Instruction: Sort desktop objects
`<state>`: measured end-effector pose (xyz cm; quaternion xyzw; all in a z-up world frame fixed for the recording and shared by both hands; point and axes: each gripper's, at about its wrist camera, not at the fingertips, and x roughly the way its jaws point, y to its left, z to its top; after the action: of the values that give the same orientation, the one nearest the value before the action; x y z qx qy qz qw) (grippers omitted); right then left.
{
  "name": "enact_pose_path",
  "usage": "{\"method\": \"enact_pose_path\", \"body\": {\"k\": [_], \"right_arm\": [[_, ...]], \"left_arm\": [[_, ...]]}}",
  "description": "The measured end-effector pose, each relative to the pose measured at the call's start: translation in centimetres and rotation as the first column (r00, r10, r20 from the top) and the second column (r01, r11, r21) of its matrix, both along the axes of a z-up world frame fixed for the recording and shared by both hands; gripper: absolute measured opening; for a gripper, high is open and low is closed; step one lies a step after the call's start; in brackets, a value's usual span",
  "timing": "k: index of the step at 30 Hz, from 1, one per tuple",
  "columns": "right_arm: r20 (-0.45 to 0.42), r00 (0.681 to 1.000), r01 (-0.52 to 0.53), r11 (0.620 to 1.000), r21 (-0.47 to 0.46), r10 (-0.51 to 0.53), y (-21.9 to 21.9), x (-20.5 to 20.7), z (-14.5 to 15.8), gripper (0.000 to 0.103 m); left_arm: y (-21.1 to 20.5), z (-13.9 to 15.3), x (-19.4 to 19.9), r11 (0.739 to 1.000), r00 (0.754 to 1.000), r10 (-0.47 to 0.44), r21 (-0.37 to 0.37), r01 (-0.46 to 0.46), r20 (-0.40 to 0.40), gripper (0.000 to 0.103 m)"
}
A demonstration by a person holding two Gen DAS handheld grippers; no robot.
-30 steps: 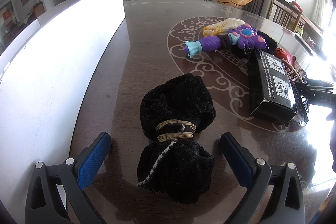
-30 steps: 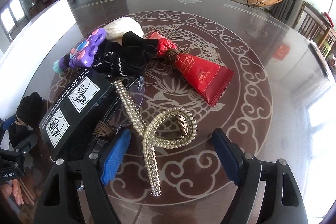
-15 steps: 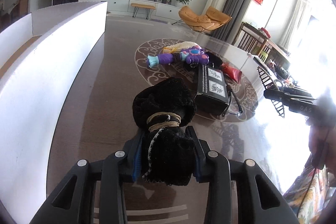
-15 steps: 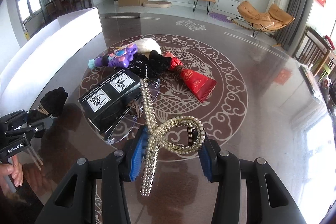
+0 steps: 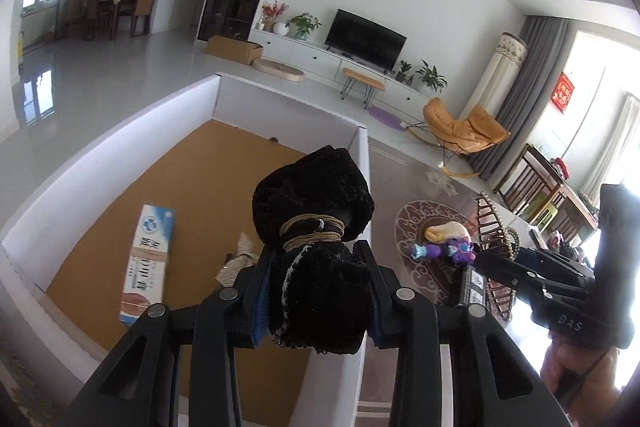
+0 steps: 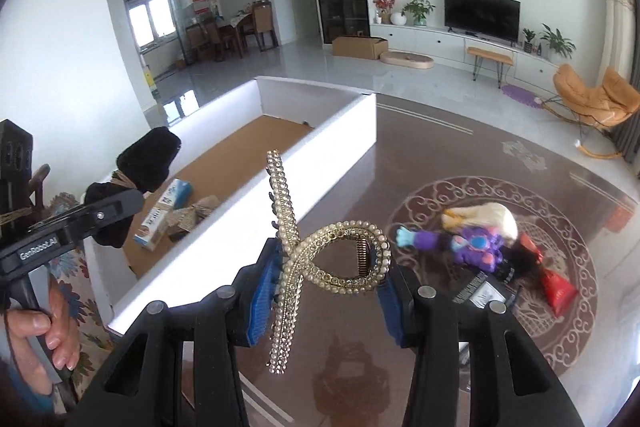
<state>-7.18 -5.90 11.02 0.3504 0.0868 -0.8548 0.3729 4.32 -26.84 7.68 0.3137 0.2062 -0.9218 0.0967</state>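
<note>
My left gripper (image 5: 316, 291) is shut on a black fuzzy bundle (image 5: 316, 211) tied with tan cord. It holds it in the air over the right wall of a white box (image 5: 362, 163) with a brown floor. My right gripper (image 6: 326, 287) is shut on a gold pearl hair claw (image 6: 320, 255) and holds it above the dark table, just right of the same white box (image 6: 320, 147). The black bundle (image 6: 144, 163) and left gripper also show at the left of the right wrist view.
A toothpaste carton (image 5: 150, 259) and a crumpled wrapper (image 5: 236, 259) lie in the box. On the table (image 6: 440, 155) are a purple toy (image 6: 468, 243), a cream item (image 6: 492, 219), a black box (image 6: 480, 295) and a red packet (image 6: 560, 289).
Both grippers closed on their objects and lifted them off the table. They swung left toward the white box, whose inside now shows.
</note>
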Motion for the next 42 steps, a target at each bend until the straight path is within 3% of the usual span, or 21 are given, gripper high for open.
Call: {"method": "enact_pose_path", "body": {"k": [4, 7, 12, 15, 16, 21, 23, 25, 29, 32, 35, 38, 42], "right_arm": [[-0.010, 0.986, -0.168, 0.986, -0.009, 0.168, -8.8, 2.5, 0.4, 0.047], [0.011, 0.964, -0.266, 0.963, 0.030, 0.266, -14.1, 4.4, -1.1, 0.047], [0.054, 0.945, -0.328, 0.932, 0.154, 0.324, -18.9, 5.9, -5.2, 0.048], [0.082, 0.947, -0.320, 0.928, 0.189, 0.310, -19.5, 5.8, -6.6, 0.075], [0.078, 0.950, -0.313, 0.931, 0.187, 0.303, -19.3, 5.8, -6.6, 0.080], [0.000, 0.964, -0.264, 0.959, 0.099, 0.266, -15.4, 5.5, -4.5, 0.082], [-0.050, 0.975, -0.216, 0.975, 0.050, 0.218, -12.4, 5.5, -3.4, 0.089], [-0.119, 0.983, -0.141, 0.990, 0.015, 0.141, -8.9, 5.0, -2.9, 0.097], [-0.204, 0.978, 0.033, 0.999, -0.013, -0.035, -0.9, 4.5, -4.1, 0.098], [-0.208, 0.964, 0.174, 0.984, 0.029, -0.164, 5.4, 3.5, -6.4, 0.098], [-0.144, 0.951, 0.289, 0.952, 0.099, -0.274, 11.5, 2.1, -8.5, 0.098], [-0.074, 0.934, 0.356, 0.922, 0.151, -0.349, 16.0, 0.7, -10.1, 0.098], [-0.025, 0.923, 0.377, 0.892, 0.249, -0.383, 18.5, 0.0, -12.2, 0.098]], "left_arm": [[-5.9, -1.4, -0.7, 0.996, 0.986, 0.085, -0.029, -0.082, 0.140, 0.037], [-8.3, -3.2, -1.5, 0.994, 0.965, 0.108, -0.055, -0.098, 0.240, 0.037], [-9.6, -5.7, -2.2, 0.995, 0.937, 0.099, -0.034, -0.092, 0.334, 0.043], [-9.4, -7.0, -2.4, 0.993, 0.915, 0.122, -0.042, -0.114, 0.385, 0.068], [-9.3, -7.2, -2.4, 0.991, 0.913, 0.135, -0.049, -0.127, 0.385, 0.070], [-7.7, -6.1, -1.2, 0.986, 0.940, 0.167, -0.033, -0.164, 0.299, 0.070], [-6.1, -5.0, -0.9, 0.989, 0.958, 0.149, -0.031, -0.145, 0.246, 0.070], [-3.5, -3.8, -0.8, 0.994, 0.975, 0.109, -0.041, -0.103, 0.196, 0.070], [3.1, -2.1, -1.6, 0.998, 0.993, -0.053, -0.021, 0.055, 0.102, 0.070], [9.2, -2.1, -1.9, 0.980, 0.978, -0.196, -0.011, 0.197, 0.075, 0.072], [15.0, -3.5, -2.7, 0.950, 0.946, -0.306, -0.035, 0.311, 0.104, 0.088], [19.2, -6.9, -4.4, 0.926, 0.918, -0.349, -0.078, 0.368, 0.188, 0.088], [21.9, -12.5, -7.5, 0.904, 0.882, -0.350, -0.132, 0.406, 0.315, 0.088]]}}
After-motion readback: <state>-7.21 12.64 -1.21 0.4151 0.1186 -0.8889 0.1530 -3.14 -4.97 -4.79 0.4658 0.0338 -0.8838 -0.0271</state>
